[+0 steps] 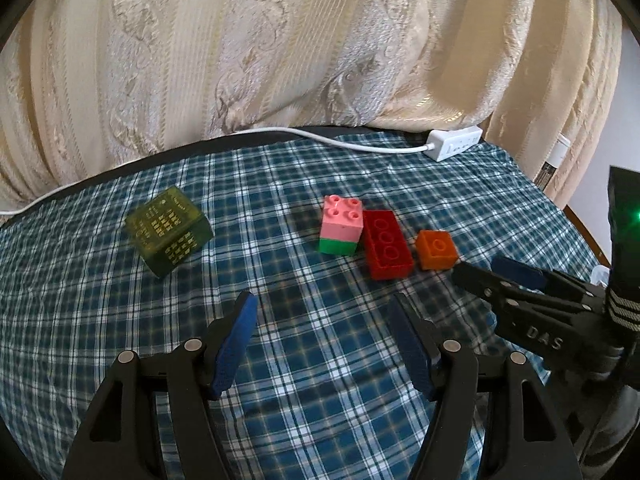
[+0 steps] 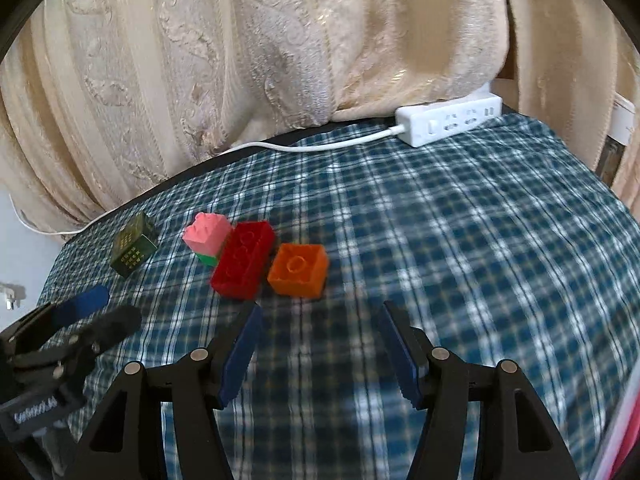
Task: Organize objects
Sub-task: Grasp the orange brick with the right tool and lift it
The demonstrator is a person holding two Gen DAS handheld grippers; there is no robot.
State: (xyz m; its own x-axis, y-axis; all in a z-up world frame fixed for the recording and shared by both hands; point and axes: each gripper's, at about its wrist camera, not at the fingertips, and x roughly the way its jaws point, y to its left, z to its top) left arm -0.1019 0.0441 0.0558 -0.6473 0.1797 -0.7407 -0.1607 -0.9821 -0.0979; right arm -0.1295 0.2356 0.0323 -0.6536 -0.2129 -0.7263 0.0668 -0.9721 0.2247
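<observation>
Both grippers, left (image 1: 322, 344) and right (image 2: 318, 350), are being held spread and empty at the bottom of their frames. Four blocks are lying ungrasped mid-frame on the plaid cloth (image 1: 320, 420): a pink-green block (image 1: 341, 225) touching a red brick (image 1: 386, 244), an orange block (image 1: 436, 249) just beside, and a green box (image 1: 170, 230) apart at left. Sorting is judged barely begun. A power strip (image 2: 450, 120) is lying upper right.

Both wrist views look steeply down, close (side by side), sharing the checked cloth (image 1: 320, 400) and curtain (image 2: 280, 60).
</observation>
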